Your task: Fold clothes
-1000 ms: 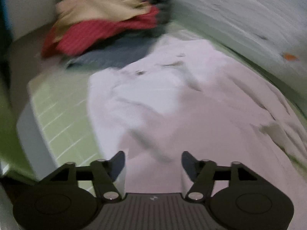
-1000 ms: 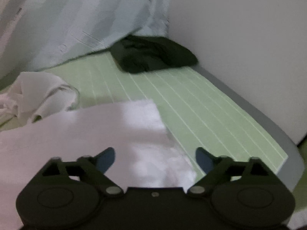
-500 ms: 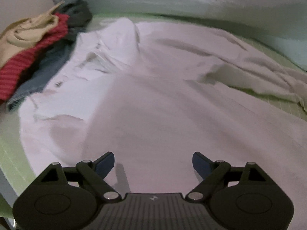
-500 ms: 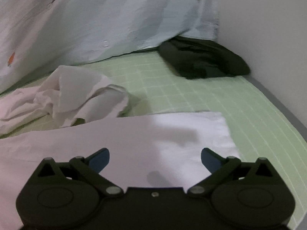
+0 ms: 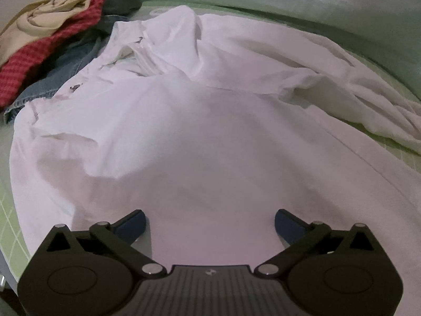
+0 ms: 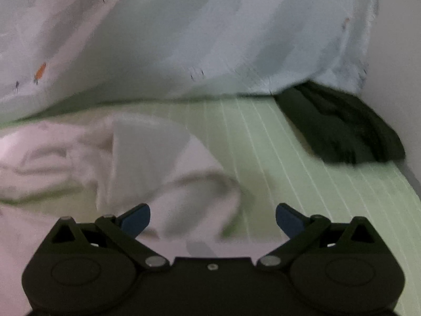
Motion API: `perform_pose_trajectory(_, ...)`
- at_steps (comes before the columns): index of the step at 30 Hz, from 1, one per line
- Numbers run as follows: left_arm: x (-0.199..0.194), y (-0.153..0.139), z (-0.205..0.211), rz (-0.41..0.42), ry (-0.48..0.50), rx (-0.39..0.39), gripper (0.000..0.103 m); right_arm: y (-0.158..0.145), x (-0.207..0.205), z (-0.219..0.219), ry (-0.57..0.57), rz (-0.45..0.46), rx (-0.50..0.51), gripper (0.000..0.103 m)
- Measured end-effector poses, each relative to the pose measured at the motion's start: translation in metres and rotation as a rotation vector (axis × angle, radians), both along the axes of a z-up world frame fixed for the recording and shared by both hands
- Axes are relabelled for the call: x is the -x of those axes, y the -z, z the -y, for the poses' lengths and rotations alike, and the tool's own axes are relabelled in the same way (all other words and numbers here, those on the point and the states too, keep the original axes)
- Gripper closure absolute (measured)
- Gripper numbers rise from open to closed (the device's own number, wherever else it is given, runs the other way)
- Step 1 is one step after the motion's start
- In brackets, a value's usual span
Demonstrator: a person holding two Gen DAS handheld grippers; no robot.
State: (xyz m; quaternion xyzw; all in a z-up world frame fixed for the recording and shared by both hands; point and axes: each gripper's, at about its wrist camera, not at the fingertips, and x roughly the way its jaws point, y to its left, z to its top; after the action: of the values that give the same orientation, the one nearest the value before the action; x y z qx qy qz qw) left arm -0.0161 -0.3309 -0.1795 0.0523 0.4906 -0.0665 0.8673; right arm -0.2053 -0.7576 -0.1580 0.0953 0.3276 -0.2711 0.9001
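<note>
A white long-sleeved shirt [image 5: 210,137] lies spread over the green lined mat, collar at the far left, one sleeve crumpled at the right. My left gripper [image 5: 210,225] is open and empty just above the shirt's body. In the right wrist view the crumpled sleeve [image 6: 147,163] of the same shirt lies bunched on the mat. My right gripper [image 6: 213,217] is open and empty above the sleeve's cuff end.
A pile of clothes, beige [image 5: 44,18], red [image 5: 42,50] and denim [image 5: 63,73], sits at the far left. A dark folded garment [image 6: 339,129] lies at the far right by the wall. A pale printed sheet [image 6: 184,39] hangs behind the green mat [image 6: 302,184].
My left gripper has swung from the shirt's left edge to over its middle. My right gripper has moved forward from the hem corner to the crumpled sleeve. Both stay open.
</note>
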Motion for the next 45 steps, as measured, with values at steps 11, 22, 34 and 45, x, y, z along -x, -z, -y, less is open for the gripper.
perform_pose_trajectory(11, -0.003, 0.002, 0.003, -0.006, -0.047, 0.003, 0.000, 0.008, -0.057, -0.008, -0.131, 0.082, -0.196, 0.038)
perform_pose_trajectory(22, -0.007, 0.002, 0.005, -0.009, -0.049, 0.002, 0.000, -0.010, -0.085, 0.049, -0.147, 0.080, -0.083, 0.096)
perform_pose_trajectory(34, -0.010, 0.002, 0.005, -0.017, -0.061, 0.001, 0.000, -0.045, -0.104, 0.109, 0.094, 0.147, 0.094, 0.045)
perform_pose_trajectory(45, -0.013, 0.002, 0.004, -0.019, -0.063, 0.000, 0.000, 0.045, -0.037, 0.072, 0.206, -0.022, -0.192, 0.027)
